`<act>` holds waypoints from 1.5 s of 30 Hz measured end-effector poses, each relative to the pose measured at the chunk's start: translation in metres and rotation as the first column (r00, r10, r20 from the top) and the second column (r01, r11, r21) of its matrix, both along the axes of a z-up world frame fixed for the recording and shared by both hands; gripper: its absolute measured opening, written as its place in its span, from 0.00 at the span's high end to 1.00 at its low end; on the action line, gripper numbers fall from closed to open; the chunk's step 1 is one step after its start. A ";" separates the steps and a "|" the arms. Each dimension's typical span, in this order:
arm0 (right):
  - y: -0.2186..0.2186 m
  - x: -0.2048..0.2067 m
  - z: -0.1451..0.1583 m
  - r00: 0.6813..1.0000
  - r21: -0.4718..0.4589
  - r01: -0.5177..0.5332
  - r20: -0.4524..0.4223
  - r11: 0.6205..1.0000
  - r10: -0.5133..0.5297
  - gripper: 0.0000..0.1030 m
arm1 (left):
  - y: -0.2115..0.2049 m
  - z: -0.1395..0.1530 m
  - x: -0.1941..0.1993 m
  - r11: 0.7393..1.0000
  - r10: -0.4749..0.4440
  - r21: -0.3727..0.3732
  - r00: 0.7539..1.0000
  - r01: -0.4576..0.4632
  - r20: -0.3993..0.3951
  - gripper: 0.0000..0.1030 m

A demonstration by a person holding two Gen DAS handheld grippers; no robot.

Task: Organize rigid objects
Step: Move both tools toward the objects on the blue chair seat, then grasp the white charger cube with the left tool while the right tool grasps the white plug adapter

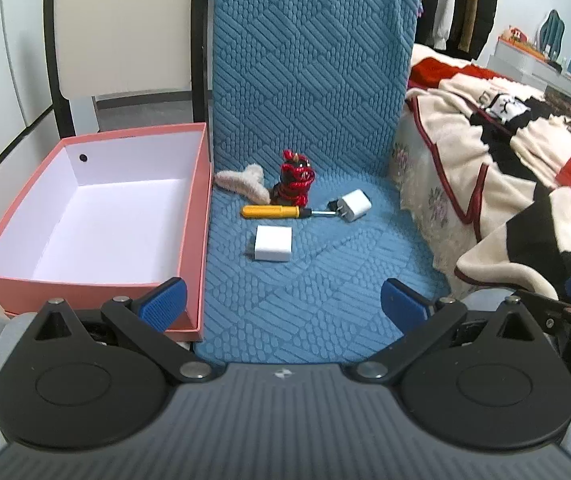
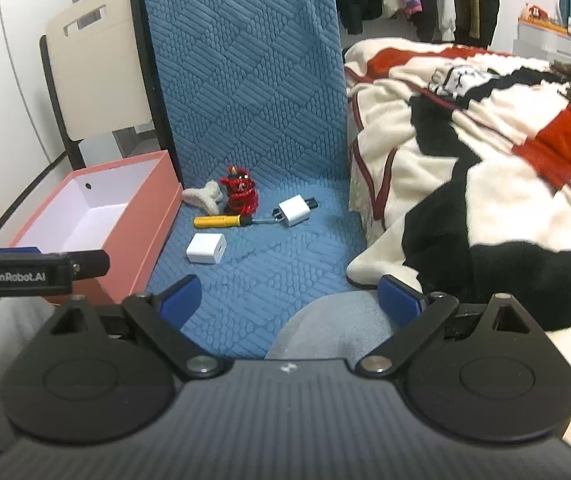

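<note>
On the blue padded chair seat (image 1: 325,280) lie a white square charger (image 1: 272,243), a yellow-handled screwdriver (image 1: 271,211), a white plug adapter (image 1: 354,205), a red and black figurine (image 1: 295,178) and a beige fluffy hair claw (image 1: 243,181). They also show in the right wrist view: square charger (image 2: 206,248), screwdriver (image 2: 221,221), adapter (image 2: 294,210), figurine (image 2: 240,195), hair claw (image 2: 204,197). An empty pink box (image 1: 97,216) stands left of the seat. My left gripper (image 1: 283,306) is open and empty, short of the objects. My right gripper (image 2: 289,300) is open and empty, further back.
A bed with a cream, black and red blanket (image 2: 485,152) borders the chair on the right. A cream chair back (image 1: 125,32) stands behind the box. My left gripper's body (image 2: 25,274) shows at the left of the right wrist view. A grey-clad knee (image 2: 333,328) is below.
</note>
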State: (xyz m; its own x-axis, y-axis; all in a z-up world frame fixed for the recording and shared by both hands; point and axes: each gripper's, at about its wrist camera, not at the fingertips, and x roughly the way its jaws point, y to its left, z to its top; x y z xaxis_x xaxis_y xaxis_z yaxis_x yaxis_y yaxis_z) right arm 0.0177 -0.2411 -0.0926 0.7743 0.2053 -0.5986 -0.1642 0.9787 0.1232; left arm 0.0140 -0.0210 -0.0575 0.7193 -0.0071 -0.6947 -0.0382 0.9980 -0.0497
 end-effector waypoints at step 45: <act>-0.012 0.037 -0.042 0.998 0.035 0.056 -0.021 0.998 -0.056 0.06 | -0.005 -0.052 0.039 1.000 -0.013 0.004 0.999 0.013 -0.050 0.00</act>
State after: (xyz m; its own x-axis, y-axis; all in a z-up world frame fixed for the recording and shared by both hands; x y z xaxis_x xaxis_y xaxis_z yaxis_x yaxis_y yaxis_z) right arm 0.0549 -0.2535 -0.1349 0.7734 0.1834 -0.6068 -0.1064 0.9812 0.1609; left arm 0.0530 -0.0258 -0.1096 0.6834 -0.0135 -0.7299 -0.0272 0.9987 -0.0439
